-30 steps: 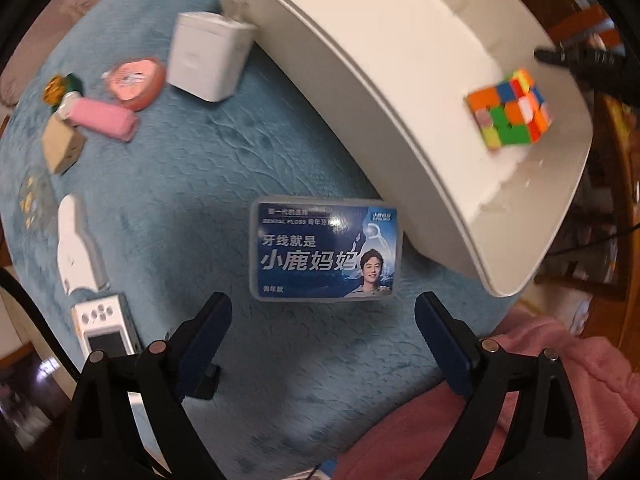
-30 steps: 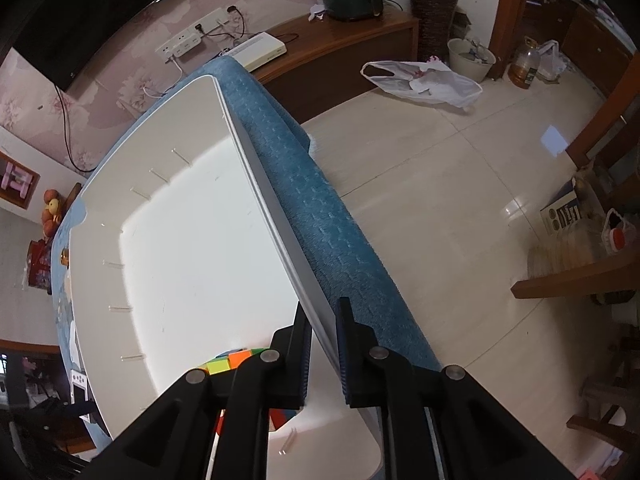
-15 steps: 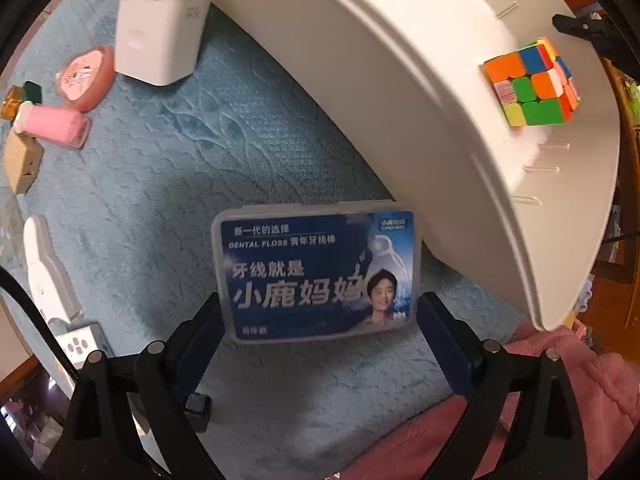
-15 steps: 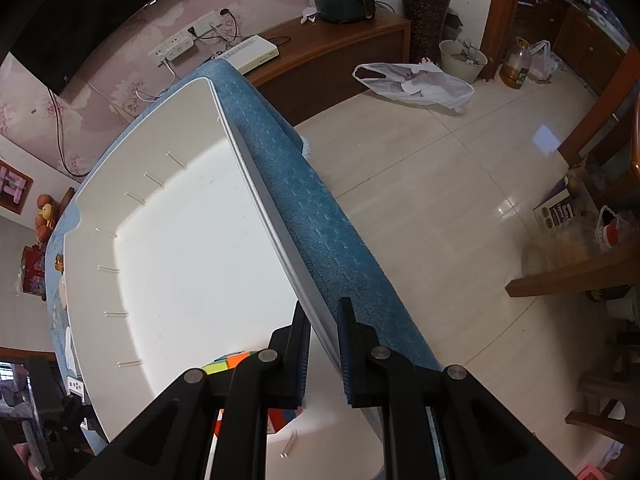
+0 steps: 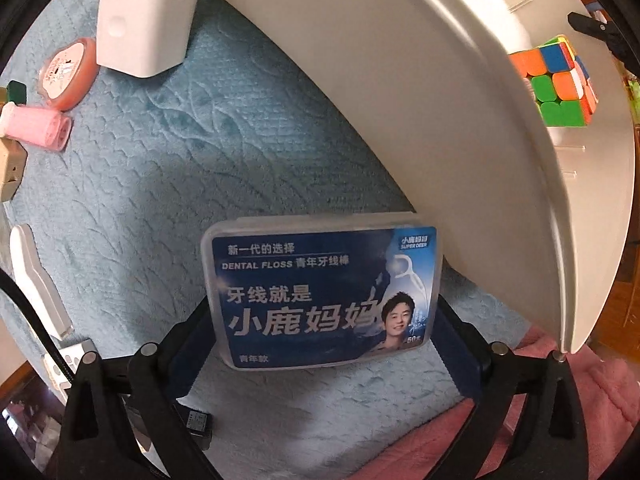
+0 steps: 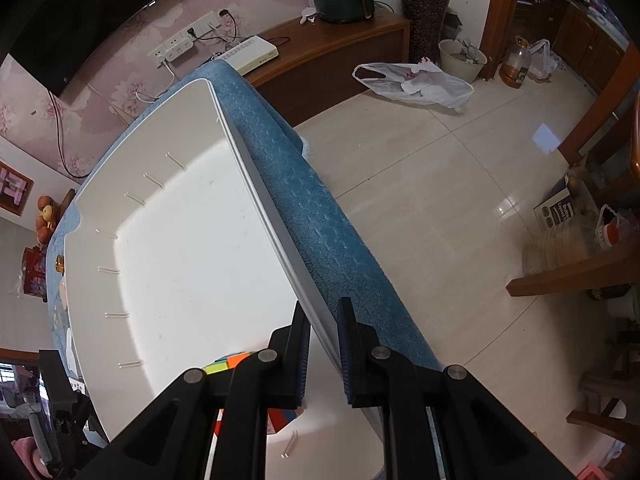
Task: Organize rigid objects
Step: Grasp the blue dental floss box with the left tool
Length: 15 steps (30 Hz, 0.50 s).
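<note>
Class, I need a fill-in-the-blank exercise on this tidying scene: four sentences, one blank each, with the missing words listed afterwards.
1. The only thing inside the white bin is the colourful ____.
2. The right tongs are clamped on the bin's ____.
3. The dental floss box lies between the fingers of the ____ tongs.
4. Everything rests on a cloth coloured ____.

Missing words: puzzle cube; wall; left; blue
</note>
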Tool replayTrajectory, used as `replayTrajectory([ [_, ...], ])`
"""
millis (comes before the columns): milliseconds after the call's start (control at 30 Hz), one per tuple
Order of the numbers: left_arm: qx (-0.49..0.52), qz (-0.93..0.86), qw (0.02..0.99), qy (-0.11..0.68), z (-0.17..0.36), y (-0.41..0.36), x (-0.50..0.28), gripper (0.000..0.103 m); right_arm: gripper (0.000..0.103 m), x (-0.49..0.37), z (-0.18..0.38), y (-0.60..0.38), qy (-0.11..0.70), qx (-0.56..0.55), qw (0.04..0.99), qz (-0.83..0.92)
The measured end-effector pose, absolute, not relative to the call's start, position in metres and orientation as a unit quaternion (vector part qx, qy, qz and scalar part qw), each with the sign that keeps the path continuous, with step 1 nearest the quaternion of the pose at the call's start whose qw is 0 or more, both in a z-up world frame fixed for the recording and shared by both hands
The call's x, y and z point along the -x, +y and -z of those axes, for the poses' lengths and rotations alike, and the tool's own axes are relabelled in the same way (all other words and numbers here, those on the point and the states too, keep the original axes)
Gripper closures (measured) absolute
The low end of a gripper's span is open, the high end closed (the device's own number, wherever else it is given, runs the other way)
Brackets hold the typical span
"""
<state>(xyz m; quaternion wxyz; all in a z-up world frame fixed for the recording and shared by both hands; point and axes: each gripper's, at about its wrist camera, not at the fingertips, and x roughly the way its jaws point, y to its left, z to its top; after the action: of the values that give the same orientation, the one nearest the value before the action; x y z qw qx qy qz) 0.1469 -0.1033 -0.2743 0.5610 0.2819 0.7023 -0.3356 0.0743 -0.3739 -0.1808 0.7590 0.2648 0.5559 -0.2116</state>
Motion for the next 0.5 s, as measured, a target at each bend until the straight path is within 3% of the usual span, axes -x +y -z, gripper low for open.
replayTrajectory([
  [500,-0.274,0.301,0.564,0.718,0.265,-0.097,-0.147,0.008,0.089,-0.076,0.182,-0.377,0.563,-0.265,0.757,0.199],
])
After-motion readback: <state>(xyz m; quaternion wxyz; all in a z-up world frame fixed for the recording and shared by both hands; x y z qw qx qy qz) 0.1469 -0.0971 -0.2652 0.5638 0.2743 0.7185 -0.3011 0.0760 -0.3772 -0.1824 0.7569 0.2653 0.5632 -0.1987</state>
